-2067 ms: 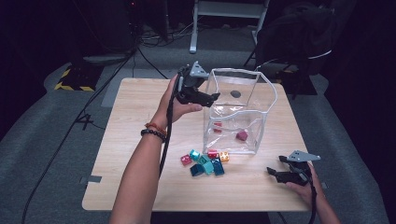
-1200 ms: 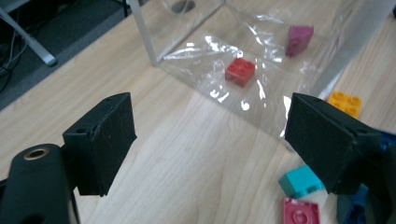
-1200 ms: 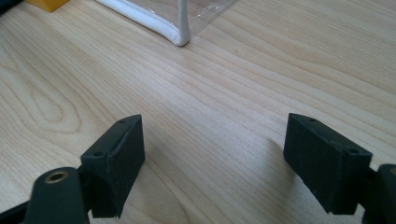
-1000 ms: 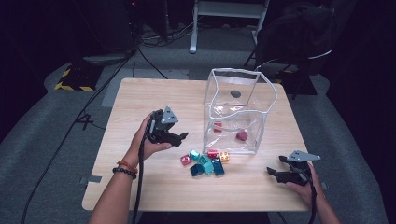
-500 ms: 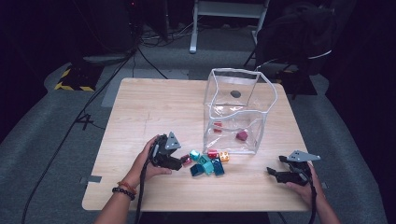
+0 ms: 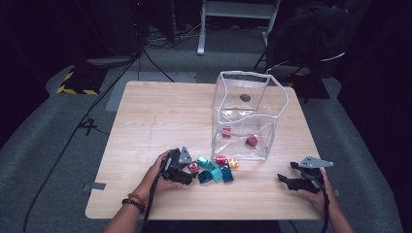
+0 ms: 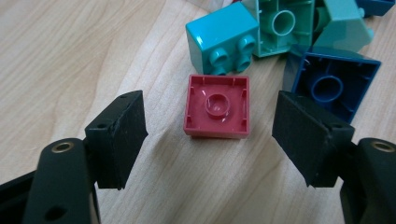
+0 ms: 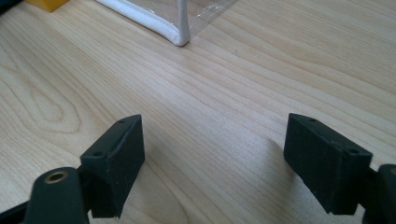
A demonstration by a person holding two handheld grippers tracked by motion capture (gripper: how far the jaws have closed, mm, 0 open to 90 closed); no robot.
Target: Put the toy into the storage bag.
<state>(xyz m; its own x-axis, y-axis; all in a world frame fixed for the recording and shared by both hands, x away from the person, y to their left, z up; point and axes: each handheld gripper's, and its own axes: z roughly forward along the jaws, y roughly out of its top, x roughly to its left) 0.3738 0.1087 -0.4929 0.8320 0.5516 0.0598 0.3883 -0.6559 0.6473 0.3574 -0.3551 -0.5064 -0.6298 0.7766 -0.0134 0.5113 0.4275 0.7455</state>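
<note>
Closing its jaws around a red brick (image 7: 216, 106) without yet touching it, the left gripper (image 7: 210, 135) hovered low while the right gripper (image 8: 212, 158) rested open on the worktop (image 6: 160, 116).

The high view looks forward and down from above the near edge of the tabletop (image 6: 160, 111), taking in all four corners. The left gripper view sits very close to the wood, looking along its jaws at a red brick (image 7: 217, 106) lying studs-down near the near edge; the same red brick (image 6: 193, 167) shows small in the high view. The right gripper view, equally close, faces the bottom corner of the clear bag (image 8: 175, 35), which the high view shows whole (image 6: 250, 119).
</note>
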